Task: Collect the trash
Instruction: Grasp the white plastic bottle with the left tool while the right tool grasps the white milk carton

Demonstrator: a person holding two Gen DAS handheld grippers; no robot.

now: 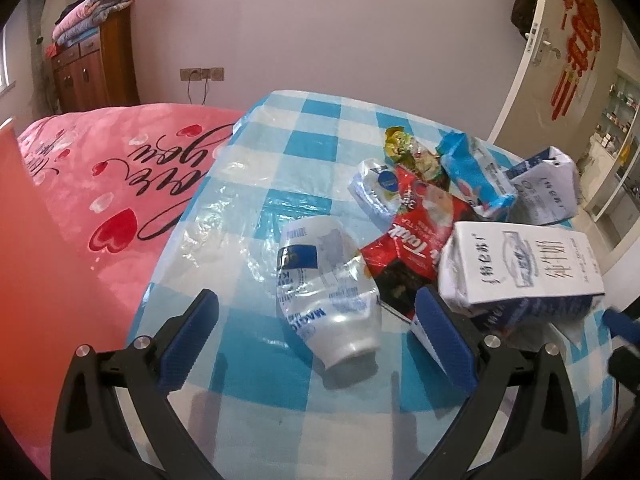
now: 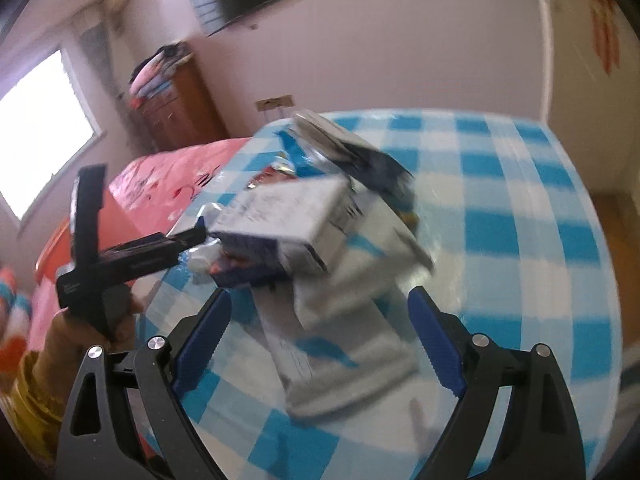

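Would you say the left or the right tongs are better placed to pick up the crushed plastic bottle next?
Left. The left tongs are open with the crushed plastic bottle lying between their fingers; the right tongs face the milk carton instead.

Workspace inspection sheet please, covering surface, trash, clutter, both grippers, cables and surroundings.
Surface: blue-and-white checked plastic tablecloth on the table.
Job's things: crushed white plastic bottle, red snack wrapper, white milk carton, blue-and-white packet, all lying together.
Clutter: nothing seen.
Grippers: left gripper open, bottle between its fingers, untouched; right gripper open, empty.
Cables: black cords below the wall sockets.
Surroundings: pink heart-print bedspread, wooden cabinet.
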